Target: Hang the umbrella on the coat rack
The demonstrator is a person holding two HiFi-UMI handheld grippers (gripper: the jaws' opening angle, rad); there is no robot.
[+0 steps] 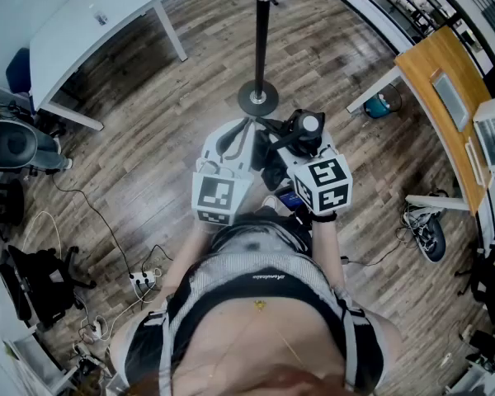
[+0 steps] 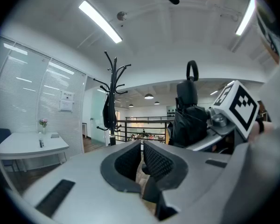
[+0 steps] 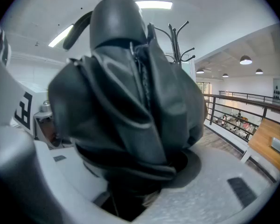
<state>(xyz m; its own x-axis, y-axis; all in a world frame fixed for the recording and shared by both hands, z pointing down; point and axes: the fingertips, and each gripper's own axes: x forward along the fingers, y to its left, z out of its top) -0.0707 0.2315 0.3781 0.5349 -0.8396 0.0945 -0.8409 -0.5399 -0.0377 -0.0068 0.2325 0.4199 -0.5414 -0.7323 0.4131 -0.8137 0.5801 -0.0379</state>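
Note:
The black coat rack (image 1: pixel 262 31) stands straight ahead on its round base on the wooden floor. Its hooked top (image 2: pixel 113 85) shows in the left gripper view, with something dark hanging from it. My right gripper (image 1: pixel 282 141) is shut on the folded black umbrella (image 1: pixel 295 132), held at waist height short of the rack. The umbrella's bundled cloth (image 3: pixel 126 101) fills the right gripper view, the gripper (image 3: pixel 140 183) clamped around its lower part and rack hooks (image 3: pixel 177 34) behind it. My left gripper (image 1: pixel 235 134) is beside it, shut (image 2: pixel 141 158) and holding nothing. The umbrella (image 2: pixel 189 118) stands upright to its right.
A white table (image 1: pixel 91 15) stands at the far left and an office chair (image 1: pixel 12 143) at the left edge. A wooden desk (image 1: pixel 445 81) runs along the right. Cables and a power strip (image 1: pixel 140 280) lie on the floor at left, shoes (image 1: pixel 427 233) at right.

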